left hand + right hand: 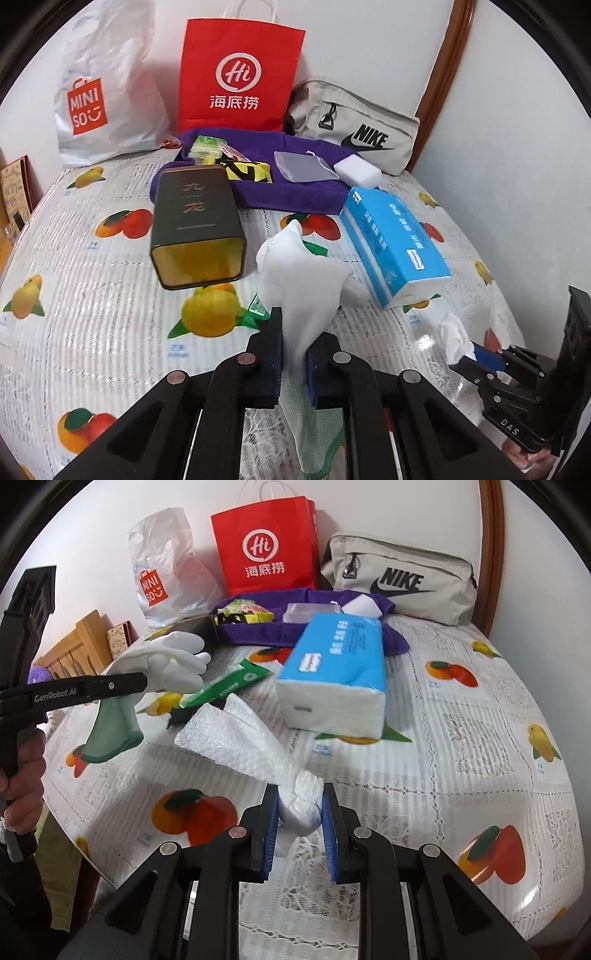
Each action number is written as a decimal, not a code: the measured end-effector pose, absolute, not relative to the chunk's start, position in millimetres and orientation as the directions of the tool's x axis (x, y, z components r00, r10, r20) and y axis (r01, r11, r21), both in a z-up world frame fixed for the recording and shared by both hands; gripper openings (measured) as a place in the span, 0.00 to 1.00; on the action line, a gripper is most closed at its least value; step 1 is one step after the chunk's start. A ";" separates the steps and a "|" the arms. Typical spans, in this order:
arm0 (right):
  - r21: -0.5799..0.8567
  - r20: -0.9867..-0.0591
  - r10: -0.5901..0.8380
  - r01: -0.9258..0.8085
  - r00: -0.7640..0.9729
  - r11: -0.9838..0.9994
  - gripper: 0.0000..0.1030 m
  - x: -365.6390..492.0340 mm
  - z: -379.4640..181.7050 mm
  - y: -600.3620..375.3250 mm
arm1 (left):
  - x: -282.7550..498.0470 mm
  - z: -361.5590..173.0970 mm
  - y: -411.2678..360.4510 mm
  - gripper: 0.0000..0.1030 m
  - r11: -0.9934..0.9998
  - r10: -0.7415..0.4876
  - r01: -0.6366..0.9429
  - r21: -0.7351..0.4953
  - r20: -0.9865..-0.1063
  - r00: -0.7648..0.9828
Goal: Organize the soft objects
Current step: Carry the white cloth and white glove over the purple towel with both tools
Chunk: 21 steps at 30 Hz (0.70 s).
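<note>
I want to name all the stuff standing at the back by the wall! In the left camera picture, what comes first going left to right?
MINISO bag → red paper bag → grey Nike bag.

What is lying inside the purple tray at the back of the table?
Inside the purple tray lie green and yellow snack packets, a small translucent pouch and a white sponge block at its edge. The dark tin covers the tray's near-left corner, so that part is hidden.

Tin (198, 229) left of tissue pack (393, 243), tray (295, 195) behind both (bags (240, 74) at the wall)
</note>
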State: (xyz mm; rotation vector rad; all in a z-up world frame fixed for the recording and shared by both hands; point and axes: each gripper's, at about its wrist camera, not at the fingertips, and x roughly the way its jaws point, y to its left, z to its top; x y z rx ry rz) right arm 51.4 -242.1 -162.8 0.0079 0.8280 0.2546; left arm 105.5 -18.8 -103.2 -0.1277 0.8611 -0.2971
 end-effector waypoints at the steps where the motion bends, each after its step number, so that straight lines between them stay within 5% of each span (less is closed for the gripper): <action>1: 0.102 -0.726 0.225 -0.222 0.650 0.970 0.21 51.9 -159.8 -240.2 | 104.4 -101.1 -16.1 0.10 0.949 -0.314 0.202 -0.240 -0.722 0.616; 21: 0.087 -0.696 0.216 -0.218 0.685 0.972 0.21 85.1 -96.9 -227.9 | 119.2 -62.0 22.5 0.10 0.948 -0.303 0.134 -0.288 -0.694 0.653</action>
